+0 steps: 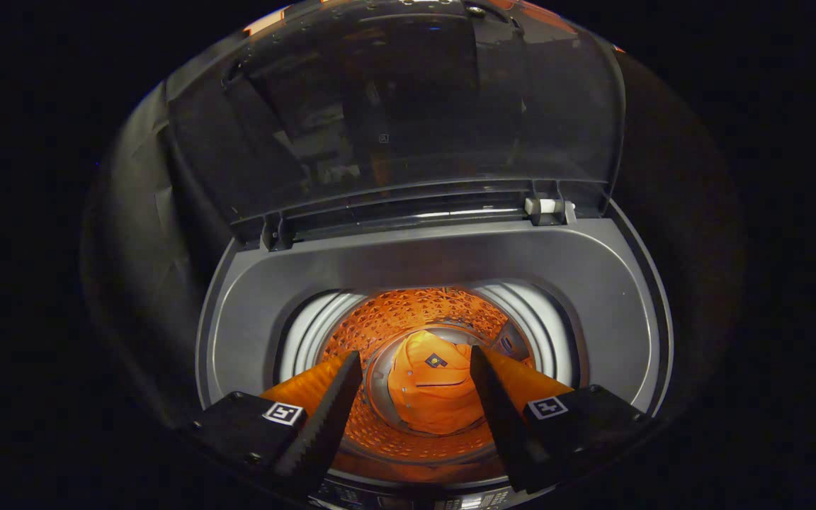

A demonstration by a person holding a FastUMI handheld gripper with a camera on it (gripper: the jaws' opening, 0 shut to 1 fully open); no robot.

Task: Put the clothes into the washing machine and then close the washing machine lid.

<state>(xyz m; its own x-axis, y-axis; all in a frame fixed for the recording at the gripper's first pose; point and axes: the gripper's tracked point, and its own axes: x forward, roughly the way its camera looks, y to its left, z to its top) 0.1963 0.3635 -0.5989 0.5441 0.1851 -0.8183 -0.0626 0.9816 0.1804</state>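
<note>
The gripper (415,365) hung above the open mouth of the washing machine (596,283), and its two fingers stood wide apart with nothing between them. Beyond the fingertips and deep below them, at the bottom of the drum (408,312), lay the orange garment (426,397), folded loosely into a soft heap with a small dark badge on its upper part. It did not touch the fingers at all; it was well apart from them, seen through the gap between them. So the clothes seemed to be already inside, and I judged that the first part of the task was done and the closing was left. The lid (394,106) stood upright beyond the fingers, at the far side of the opening, dark and see-through, held on its two hinges at the rear rim. I think the garment is light and limp, and it would fold and slip if taken again, so it needs no more handling where it lies. The lid looks stiff and smooth, perhaps a little slippery, and probably not heavy. The good place to take hold of it would be its free upper edge, far from the hinges, where a small push or pull brings it down. It should be lowered gently, because such a panel may crack or slam.
</note>
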